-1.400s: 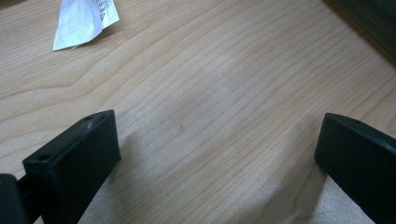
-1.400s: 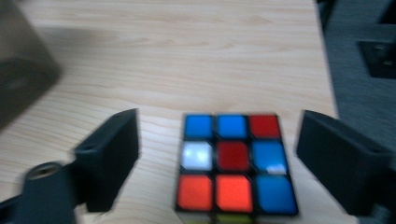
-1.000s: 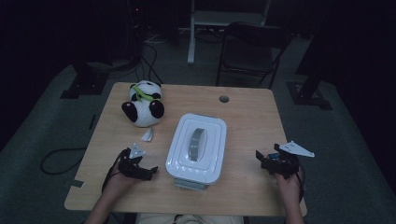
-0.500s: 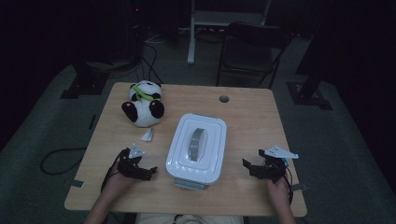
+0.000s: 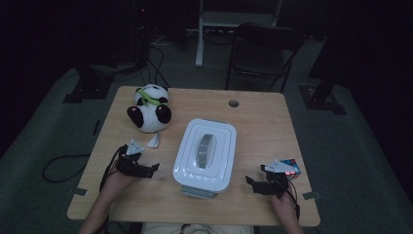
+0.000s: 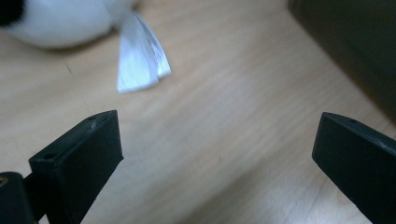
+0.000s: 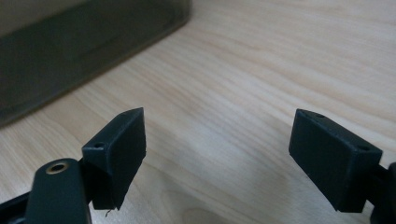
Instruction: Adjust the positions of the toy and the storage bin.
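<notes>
1. Both claws sit low on the pale wooden surface [image 5: 258,122], flanking the white lidded plastic box with a grey handle [image 5: 204,155], which lies at the middle, between them and touching neither.
2. The left claw [image 5: 146,169] has its jaws spread wide and holds nothing; closing in crooked, it could shove the box sideways rather than grip it.
3. The right claw [image 5: 253,183], likewise spread and bare, could push the box off the near edge.
4. A sweeping left arm might knock the black-and-white plush panda [image 5: 148,108] or catch its white paper tag [image 6: 140,60].
</notes>
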Demonstrator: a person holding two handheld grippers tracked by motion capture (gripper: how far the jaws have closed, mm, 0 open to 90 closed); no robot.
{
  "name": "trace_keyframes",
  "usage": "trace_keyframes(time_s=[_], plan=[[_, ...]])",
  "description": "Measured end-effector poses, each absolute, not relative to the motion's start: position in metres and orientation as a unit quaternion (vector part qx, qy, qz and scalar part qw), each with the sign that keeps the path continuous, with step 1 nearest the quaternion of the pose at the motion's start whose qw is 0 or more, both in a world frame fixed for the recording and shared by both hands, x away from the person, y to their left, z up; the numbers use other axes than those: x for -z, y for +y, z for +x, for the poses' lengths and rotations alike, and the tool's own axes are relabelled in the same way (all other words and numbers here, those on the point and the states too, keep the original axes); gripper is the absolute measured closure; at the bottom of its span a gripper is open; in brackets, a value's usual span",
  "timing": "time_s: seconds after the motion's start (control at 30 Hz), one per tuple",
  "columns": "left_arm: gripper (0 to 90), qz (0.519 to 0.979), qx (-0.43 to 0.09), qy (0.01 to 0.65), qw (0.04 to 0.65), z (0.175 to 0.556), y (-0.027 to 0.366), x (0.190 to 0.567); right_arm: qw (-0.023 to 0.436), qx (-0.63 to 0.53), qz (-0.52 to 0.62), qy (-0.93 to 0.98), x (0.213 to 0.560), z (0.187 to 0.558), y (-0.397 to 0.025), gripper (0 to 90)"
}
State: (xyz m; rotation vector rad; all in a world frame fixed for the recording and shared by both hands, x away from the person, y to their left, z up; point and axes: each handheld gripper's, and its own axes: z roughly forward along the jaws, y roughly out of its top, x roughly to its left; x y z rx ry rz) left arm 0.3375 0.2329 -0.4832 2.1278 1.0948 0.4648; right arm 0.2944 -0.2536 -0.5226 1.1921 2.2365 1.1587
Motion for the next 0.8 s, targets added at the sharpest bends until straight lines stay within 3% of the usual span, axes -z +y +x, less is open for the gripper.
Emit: trace_keyframes(time_s=[0.33,0.8], plan=[[2.2,0.814,-0.21,0.406,0.358,0.37,0.23,0.44,0.162,-0.376,0.437,0.801,0.526,0.3,-0.252,17.6],[2.3,0.792,-0.227,0.425,0.375,0.432,0.222,0.405,0.18,-0.351,0.425,0.815,0.527,0.299,-0.245,13.7]])
